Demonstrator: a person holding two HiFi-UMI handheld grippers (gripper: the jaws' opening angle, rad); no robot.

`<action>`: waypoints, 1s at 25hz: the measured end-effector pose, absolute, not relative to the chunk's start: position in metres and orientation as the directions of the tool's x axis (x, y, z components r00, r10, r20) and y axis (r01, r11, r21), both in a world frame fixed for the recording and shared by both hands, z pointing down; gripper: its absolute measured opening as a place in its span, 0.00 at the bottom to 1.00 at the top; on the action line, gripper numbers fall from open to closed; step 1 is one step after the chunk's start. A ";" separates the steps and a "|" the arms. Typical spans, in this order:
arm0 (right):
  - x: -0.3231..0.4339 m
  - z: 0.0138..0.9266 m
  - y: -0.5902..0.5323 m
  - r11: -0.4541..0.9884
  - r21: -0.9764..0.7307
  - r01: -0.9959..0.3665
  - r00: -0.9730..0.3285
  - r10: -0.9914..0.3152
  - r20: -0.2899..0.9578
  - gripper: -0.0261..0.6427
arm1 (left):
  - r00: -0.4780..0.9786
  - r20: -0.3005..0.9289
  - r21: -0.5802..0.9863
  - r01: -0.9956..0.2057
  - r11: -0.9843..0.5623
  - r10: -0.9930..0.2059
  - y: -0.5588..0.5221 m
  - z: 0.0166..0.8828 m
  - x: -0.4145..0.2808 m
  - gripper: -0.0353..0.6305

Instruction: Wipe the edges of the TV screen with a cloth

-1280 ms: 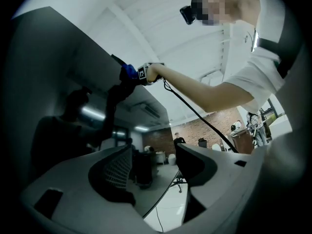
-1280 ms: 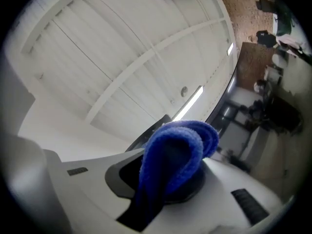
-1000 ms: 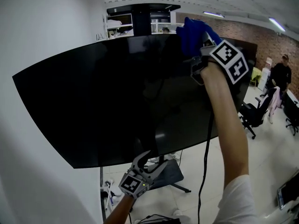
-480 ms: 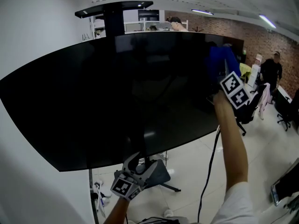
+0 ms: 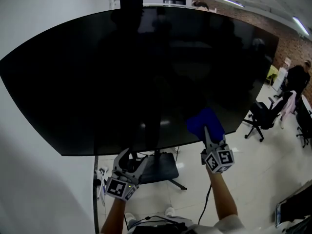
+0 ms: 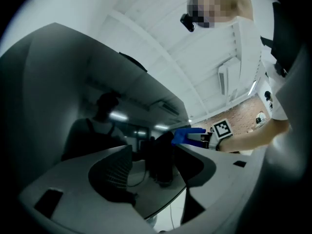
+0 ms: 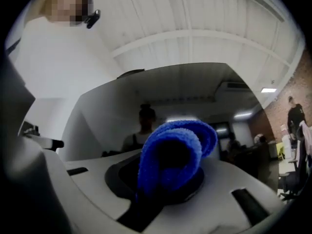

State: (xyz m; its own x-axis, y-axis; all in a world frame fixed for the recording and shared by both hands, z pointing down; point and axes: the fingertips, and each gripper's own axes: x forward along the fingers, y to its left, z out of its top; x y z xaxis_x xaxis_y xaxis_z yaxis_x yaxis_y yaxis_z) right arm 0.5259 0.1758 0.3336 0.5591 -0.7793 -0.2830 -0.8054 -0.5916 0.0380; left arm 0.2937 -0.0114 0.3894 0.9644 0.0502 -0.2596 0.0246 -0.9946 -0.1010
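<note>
The right tongs [image 5: 208,136] are clamped on a folded blue cloth [image 5: 204,122], which bulges out from between the jaws. The cloth lies over the bottom edge of the TV [image 5: 146,72], right of the middle. The left tongs [image 5: 131,159] stand wide and empty just below that same edge, further left, near the stand [image 5: 163,168].

The cloth [image 7: 171,152] bulges over the tips of my right gripper [image 5: 207,134] — they're buried in it. The pole of the stand [image 5: 160,167] runs up behind the TV screen [image 5: 136,72], mostly hidden.
</note>
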 end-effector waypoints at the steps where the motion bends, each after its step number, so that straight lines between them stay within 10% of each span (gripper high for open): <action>1: 0.508 0.345 0.164 -0.561 0.085 -0.824 0.522 -0.808 -0.273 0.16 | 0.967 -0.253 -0.104 -0.008 -0.995 0.019 -0.017 0.394 0.287 0.43; 25: 0.370 0.447 0.049 -0.464 0.146 -0.874 0.454 -0.886 -0.097 0.15 | 0.940 -0.150 -0.032 -0.313 -0.949 -0.305 -0.070 0.437 0.211 0.43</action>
State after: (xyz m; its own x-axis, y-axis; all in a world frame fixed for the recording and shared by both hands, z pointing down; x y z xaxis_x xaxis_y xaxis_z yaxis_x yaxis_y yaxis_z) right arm 0.3700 0.0493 0.4474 0.4543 -0.8856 -0.0970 -0.8736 -0.4642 0.1462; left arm 0.2109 -0.0698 0.4365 0.9404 -0.3053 -0.1497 -0.3132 -0.9492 -0.0320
